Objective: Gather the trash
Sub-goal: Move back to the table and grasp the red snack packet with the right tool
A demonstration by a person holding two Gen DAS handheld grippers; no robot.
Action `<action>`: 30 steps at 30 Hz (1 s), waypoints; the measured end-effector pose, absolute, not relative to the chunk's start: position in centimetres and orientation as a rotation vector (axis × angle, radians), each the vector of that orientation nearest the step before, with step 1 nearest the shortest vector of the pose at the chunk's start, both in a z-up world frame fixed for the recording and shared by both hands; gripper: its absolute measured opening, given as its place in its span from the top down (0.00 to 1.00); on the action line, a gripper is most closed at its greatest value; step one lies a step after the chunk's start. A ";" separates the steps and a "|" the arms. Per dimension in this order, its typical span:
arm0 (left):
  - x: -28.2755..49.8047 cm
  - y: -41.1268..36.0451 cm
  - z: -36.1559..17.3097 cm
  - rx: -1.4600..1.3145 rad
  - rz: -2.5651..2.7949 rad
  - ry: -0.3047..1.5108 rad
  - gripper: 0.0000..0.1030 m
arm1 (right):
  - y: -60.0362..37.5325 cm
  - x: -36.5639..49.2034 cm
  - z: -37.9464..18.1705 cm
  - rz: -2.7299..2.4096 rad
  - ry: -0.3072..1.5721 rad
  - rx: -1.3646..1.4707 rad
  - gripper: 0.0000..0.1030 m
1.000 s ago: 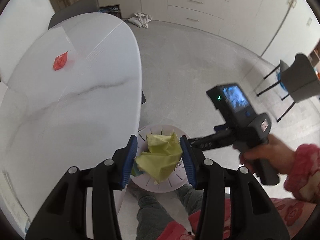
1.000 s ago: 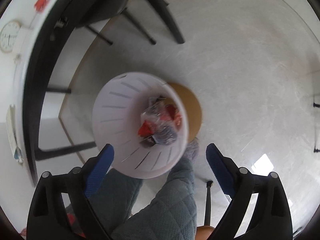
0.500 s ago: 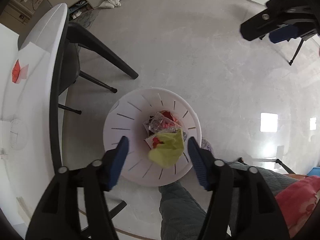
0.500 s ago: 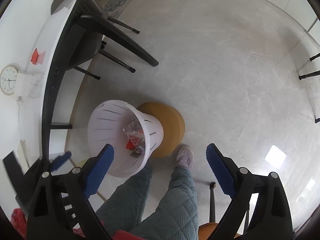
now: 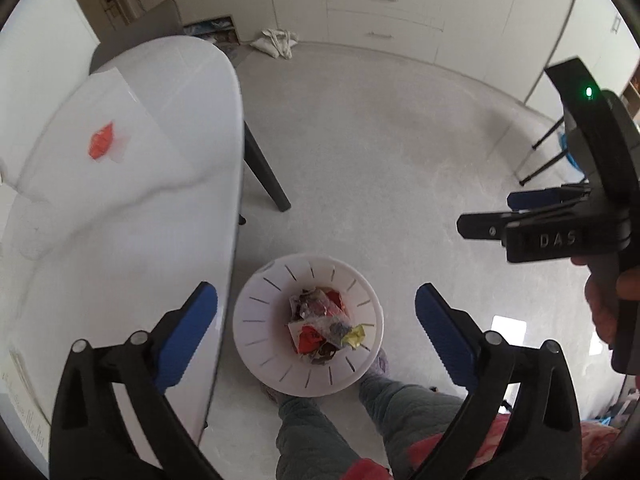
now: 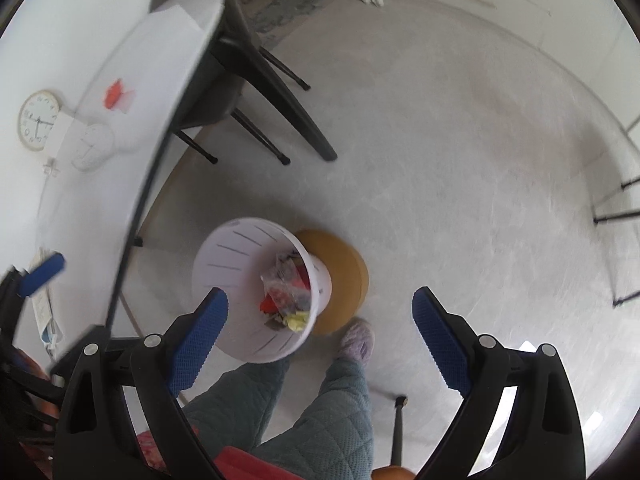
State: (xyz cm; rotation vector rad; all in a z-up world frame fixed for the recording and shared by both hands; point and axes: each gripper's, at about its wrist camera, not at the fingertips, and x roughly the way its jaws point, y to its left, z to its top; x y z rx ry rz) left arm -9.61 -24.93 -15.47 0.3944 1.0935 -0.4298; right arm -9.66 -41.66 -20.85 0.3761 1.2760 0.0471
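Bright even daylight, glare patches on floor [image 5: 508, 326], strong fisheye bending, dark corners, table edge [image 6: 132, 216] motion-blurred

Black grippers [image 5: 316, 320], blue ribbed fingers [image 5: 188, 332] ("DAS" mark), teal quilted trousers [image 6: 320, 420]

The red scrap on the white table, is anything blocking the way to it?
Nothing visible does. The small red scrap lies alone on the white marble-look table, with bare tabletop between it and the left tool, whose jaws are opening and empty.
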 end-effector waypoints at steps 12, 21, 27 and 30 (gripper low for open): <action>-4.9 -16.7 -7.5 0.215 -0.264 1.010 0.07 | -34.4 -3.8 -12.1 0.206 1.137 0.275 0.05; -1.7 -9.5 -7.8 0.147 -0.171 1.031 0.07 | -25.0 4.3 -12.2 0.363 1.174 0.067 0.05; 0.9 -3.3 -8.5 0.099 -0.067 1.059 0.07 | -15.9 13.4 -12.8 0.484 1.148 -0.148 0.05; 2.2 -0.6 -9.1 0.080 -0.027 1.072 0.07 | -11.6 18.0 -14.0 0.520 1.140 -0.262 0.06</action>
